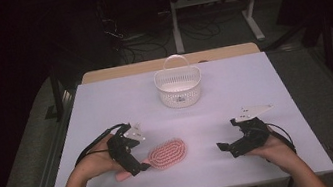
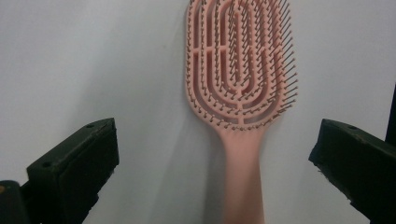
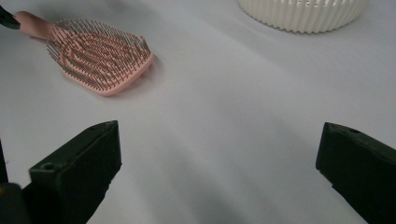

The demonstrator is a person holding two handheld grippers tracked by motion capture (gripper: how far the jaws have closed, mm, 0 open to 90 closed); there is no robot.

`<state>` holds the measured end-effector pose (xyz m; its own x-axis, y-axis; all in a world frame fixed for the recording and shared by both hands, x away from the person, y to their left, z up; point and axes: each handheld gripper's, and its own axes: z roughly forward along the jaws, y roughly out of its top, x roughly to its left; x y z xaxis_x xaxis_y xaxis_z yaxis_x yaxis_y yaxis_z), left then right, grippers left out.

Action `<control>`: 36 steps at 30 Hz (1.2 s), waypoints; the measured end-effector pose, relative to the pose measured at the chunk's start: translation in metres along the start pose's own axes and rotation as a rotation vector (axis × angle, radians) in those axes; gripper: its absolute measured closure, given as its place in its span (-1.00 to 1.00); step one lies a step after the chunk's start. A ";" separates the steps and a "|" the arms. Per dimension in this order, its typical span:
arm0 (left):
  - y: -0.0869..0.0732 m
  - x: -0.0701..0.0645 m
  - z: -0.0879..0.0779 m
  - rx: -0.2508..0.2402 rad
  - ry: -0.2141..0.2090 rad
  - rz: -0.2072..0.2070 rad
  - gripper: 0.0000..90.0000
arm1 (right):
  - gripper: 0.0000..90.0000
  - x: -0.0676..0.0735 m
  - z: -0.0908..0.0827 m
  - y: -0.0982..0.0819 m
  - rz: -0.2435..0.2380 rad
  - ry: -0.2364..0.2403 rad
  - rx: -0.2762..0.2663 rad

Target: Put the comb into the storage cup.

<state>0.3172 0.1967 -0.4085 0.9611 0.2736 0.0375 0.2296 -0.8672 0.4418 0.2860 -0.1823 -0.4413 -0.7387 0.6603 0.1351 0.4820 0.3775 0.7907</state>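
A pink vented hairbrush (image 1: 166, 154) lies bristles up on the white table, its handle pointing toward the near left. My left gripper (image 1: 135, 166) hovers over that handle with its jaws wide apart. In the left gripper view the brush (image 2: 240, 84) runs up the middle, and its handle lies between the two black jaws without touching them. My right gripper (image 1: 226, 147) is open over bare table at the near right, aimed left. The right gripper view has the brush (image 3: 100, 58) at upper left.
A white slotted basket (image 1: 179, 87) with a hoop handle stands at the back centre of the table (image 1: 254, 84); its ribbed wall (image 3: 303, 14) is at the top of the right gripper view. Desk legs and cables are on the dark floor beyond the table.
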 end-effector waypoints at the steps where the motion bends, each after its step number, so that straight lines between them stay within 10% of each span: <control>1: 0.000 0.000 0.001 0.004 0.000 -0.002 -1.00 | -1.00 0.000 0.000 0.000 0.002 0.000 0.000; 15: -0.002 -0.005 0.010 0.048 0.001 -0.012 -1.00 | -1.00 0.000 0.000 0.000 -0.001 0.000 0.001; 36: -0.005 -0.007 0.012 0.084 -0.030 -0.014 -0.38 | -1.00 0.000 0.000 0.000 0.002 -0.001 -0.003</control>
<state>0.3112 0.1939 -0.4212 0.9617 0.2742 0.0042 0.2539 -0.8958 0.3649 0.2860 -0.1829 -0.4411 -0.7372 0.6619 0.1359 0.4822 0.3744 0.7920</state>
